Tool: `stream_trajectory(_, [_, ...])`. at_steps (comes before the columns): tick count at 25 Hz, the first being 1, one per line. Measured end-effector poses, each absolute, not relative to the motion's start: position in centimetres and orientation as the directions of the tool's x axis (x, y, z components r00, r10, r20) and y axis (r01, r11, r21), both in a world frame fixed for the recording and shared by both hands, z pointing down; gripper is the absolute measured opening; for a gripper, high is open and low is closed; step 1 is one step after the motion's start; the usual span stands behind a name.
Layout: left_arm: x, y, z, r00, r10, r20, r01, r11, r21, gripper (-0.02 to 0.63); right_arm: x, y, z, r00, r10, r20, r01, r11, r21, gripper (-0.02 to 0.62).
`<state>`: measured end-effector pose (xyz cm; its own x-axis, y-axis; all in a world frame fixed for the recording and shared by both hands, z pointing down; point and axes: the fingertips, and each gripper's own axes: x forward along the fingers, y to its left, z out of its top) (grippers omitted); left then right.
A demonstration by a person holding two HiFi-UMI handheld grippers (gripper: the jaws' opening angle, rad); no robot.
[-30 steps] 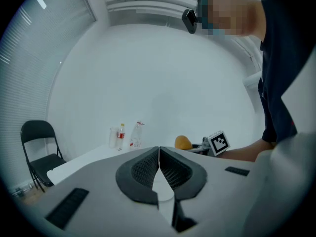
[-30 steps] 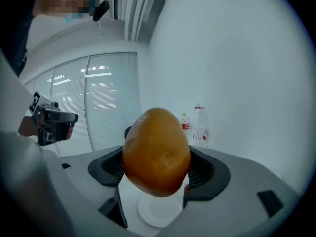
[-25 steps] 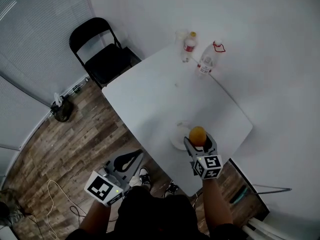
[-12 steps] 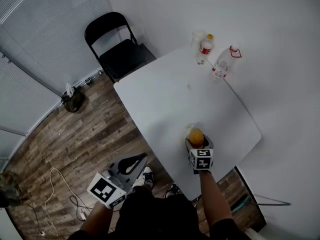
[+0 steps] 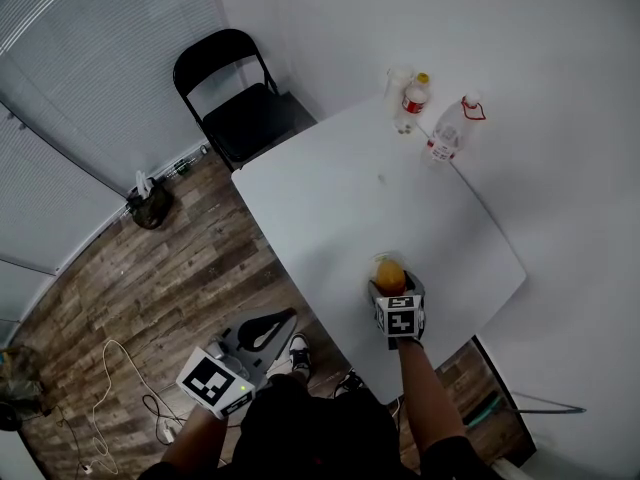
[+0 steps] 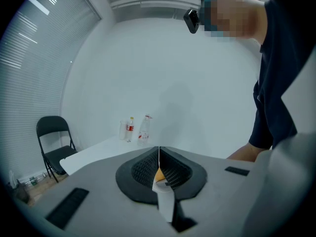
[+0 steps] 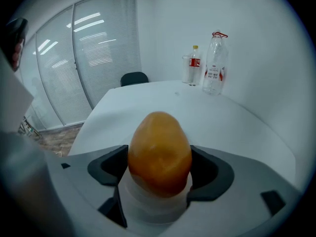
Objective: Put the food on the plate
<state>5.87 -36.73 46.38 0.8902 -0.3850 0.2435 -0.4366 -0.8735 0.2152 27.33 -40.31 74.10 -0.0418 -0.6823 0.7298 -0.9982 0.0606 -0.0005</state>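
Note:
An orange, egg-shaped piece of food (image 5: 389, 273) is clamped between the jaws of my right gripper (image 5: 390, 281), near the front edge of the white table (image 5: 340, 188). It hangs over a small white plate (image 5: 377, 260), of which only a sliver of rim shows. In the right gripper view the food (image 7: 159, 152) fills the gap between the dark pads of the right gripper (image 7: 159, 171), with the pale plate (image 7: 148, 207) beneath. My left gripper (image 5: 262, 330) is off the table, over the wood floor. Its jaws (image 6: 159, 164) are closed on nothing.
A clear cup (image 5: 397, 83), a red-labelled bottle (image 5: 413, 101) and a larger clear bottle (image 5: 447, 133) stand at the table's far corner by the wall. A black folding chair (image 5: 240, 98) is left of the table. A dark bag (image 5: 150, 203) and a cable lie on the floor.
My right gripper with the food has moved further over the plate, which is now almost fully covered. The head view has shifted. The left gripper stays shut over the floor.

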Motion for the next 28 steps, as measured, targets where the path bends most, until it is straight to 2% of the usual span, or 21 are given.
stream_trajectory(5, [5.4, -36.4, 46.3, 0.894, -0.376, 0.245, -0.427, -0.881, 0.204, 0.023, 27.3, -40.3, 73.0, -0.043, -0.696, 0.717, -0.999, 0.054, -0.008, 0.371])
stream_trajectory(9, [5.6, -36.0, 45.6, 0.9, -0.368, 0.234, -0.415, -0.888, 0.199, 0.023, 27.6, -39.9, 68.8, -0.043, -0.756, 0.653, -0.999, 0.04, -0.019, 0.371])
stream_trajectory(12, [6.0, -35.7, 44.7, 0.912, -0.357, 0.204, -0.395, -0.899, 0.189, 0.023, 27.7, -39.4, 63.5, -0.034, -0.824, 0.565, -0.999, 0.046, 0.007, 0.37])
stream_trajectory(16, [7.5, -35.0, 42.4, 0.93, -0.336, 0.151, -0.36, -0.914, 0.184, 0.023, 27.2, -38.0, 54.3, -0.042, -0.921, 0.388, -0.997, 0.063, 0.042, 0.368])
stream_trajectory(17, [8.0, -34.7, 41.7, 0.935, -0.325, 0.139, -0.346, -0.921, 0.177, 0.023, 27.1, -37.4, 51.9, -0.038, -0.939, 0.341, -0.997, 0.057, 0.046, 0.341])
stream_trajectory(19, [9.0, -34.0, 40.5, 0.946, -0.303, 0.118, -0.319, -0.935, 0.157, 0.023, 27.1, -36.0, 47.4, -0.026, -0.966, 0.256, -0.995, 0.049, 0.083, 0.188])
stream_trajectory(20, [9.5, -33.7, 39.9, 0.95, -0.294, 0.106, -0.308, -0.94, 0.145, 0.023, 27.1, -35.2, 45.5, -0.026, -0.975, 0.22, -0.992, 0.052, 0.113, 0.15])
stream_trajectory(24, [10.9, -32.5, 37.4, 0.958, -0.282, 0.05, -0.286, -0.952, 0.105, 0.023, 27.1, -31.9, 39.3, -0.021, -0.996, 0.09, -0.984, 0.037, 0.173, 0.073])
stream_trajectory(28, [11.8, -31.9, 35.3, 0.958, -0.285, 0.0, -0.285, -0.956, 0.074, 0.023, 27.4, -28.8, 35.2, -0.022, -1.0, 0.018, -0.982, 0.025, 0.186, 0.045])
